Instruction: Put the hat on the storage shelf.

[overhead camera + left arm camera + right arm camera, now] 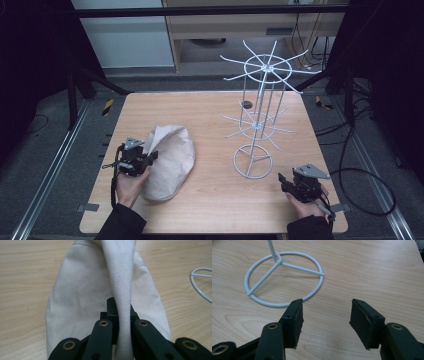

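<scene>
Left gripper view: claw (122, 322) pinches strap (121, 290) (running lengthwise away).

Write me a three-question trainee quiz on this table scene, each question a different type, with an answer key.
1. True or false: the left gripper is shut on the canvas bag's strap.
2. The right gripper is: A) open B) shut on the wire rack C) holding the canvas bag.
3. Fill in: the wire rack's round base stands on the ____.

Key: 1 true; 2 A; 3 table.
</scene>
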A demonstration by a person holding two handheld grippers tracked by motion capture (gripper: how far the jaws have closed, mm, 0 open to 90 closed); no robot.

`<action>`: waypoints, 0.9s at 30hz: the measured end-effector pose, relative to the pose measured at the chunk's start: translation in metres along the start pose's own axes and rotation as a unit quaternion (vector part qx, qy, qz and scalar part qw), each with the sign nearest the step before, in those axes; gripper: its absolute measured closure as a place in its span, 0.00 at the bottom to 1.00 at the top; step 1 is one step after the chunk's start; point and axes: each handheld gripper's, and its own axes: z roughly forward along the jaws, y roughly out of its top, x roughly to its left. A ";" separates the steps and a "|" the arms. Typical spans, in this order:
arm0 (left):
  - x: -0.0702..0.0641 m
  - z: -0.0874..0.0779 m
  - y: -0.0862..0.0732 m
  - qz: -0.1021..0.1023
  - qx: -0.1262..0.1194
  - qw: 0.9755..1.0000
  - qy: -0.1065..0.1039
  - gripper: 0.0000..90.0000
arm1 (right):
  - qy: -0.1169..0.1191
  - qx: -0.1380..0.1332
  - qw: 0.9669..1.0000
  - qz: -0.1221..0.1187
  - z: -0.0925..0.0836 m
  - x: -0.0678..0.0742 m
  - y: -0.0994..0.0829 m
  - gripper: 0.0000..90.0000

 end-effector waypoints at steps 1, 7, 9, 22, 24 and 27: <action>-0.001 -0.005 0.001 0.007 -0.010 1.000 -0.002 0.98 | 0.001 0.001 1.000 0.001 0.000 0.000 0.000 0.49; -0.007 -0.024 0.005 0.025 -0.052 0.998 -0.019 0.98 | 0.000 -0.001 1.000 -0.001 0.000 -0.001 -0.001 0.49; -0.010 -0.030 0.007 0.032 -0.069 0.997 -0.024 0.98 | 0.000 0.000 1.000 0.000 0.000 0.000 -0.001 0.49; -0.031 -0.073 0.019 0.050 -0.170 0.982 -0.061 0.98 | -0.003 -0.003 1.000 -0.006 0.001 -0.002 -0.002 0.49; -0.032 -0.076 0.019 0.050 -0.177 0.981 -0.063 0.98 | -0.003 -0.003 1.000 -0.006 0.001 -0.003 -0.002 0.49; -0.035 -0.090 0.022 0.048 -0.206 0.974 -0.076 0.98 | -0.004 -0.005 1.000 -0.004 0.000 -0.003 -0.002 0.49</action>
